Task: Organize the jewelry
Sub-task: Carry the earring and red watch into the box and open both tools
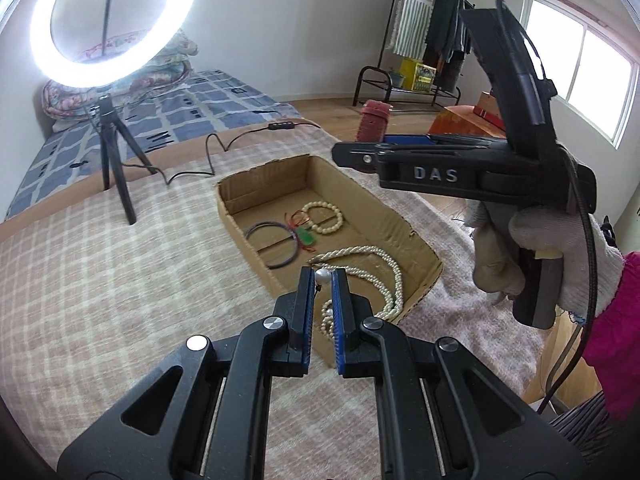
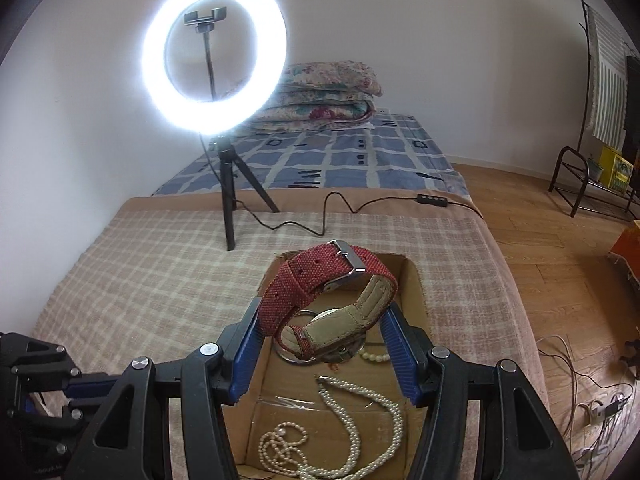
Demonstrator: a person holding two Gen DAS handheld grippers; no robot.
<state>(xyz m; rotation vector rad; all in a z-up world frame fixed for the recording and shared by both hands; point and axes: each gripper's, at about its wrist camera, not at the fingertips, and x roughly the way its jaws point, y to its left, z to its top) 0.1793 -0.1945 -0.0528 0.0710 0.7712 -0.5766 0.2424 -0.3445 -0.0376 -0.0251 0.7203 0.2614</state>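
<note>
My left gripper (image 1: 322, 280) is shut on a small pearl piece (image 1: 322, 276), pinched at the fingertips over the near end of an open cardboard box (image 1: 400, 224). In the box lie a pearl necklace (image 1: 372, 268), a pearl bracelet (image 1: 324, 218), a dark bangle (image 1: 272, 246) and a green pendant on red cord (image 1: 306, 236). My right gripper (image 2: 324, 312) is shut on a red fabric-strap watch (image 2: 320, 284), held above the box (image 2: 416, 280) with the necklace (image 2: 340, 420) below. From the left wrist view the right gripper (image 1: 360, 152) hangs over the box's far right, in a gloved hand (image 1: 540, 248).
The box sits on a beige checked blanket (image 1: 120, 260) on a bed. A lit ring light on a tripod (image 2: 230, 208) stands behind the box, its cable (image 2: 340, 204) trailing to the right. Beyond are a folded quilt (image 2: 328, 92), wooden floor and a clothes rack (image 1: 432, 40).
</note>
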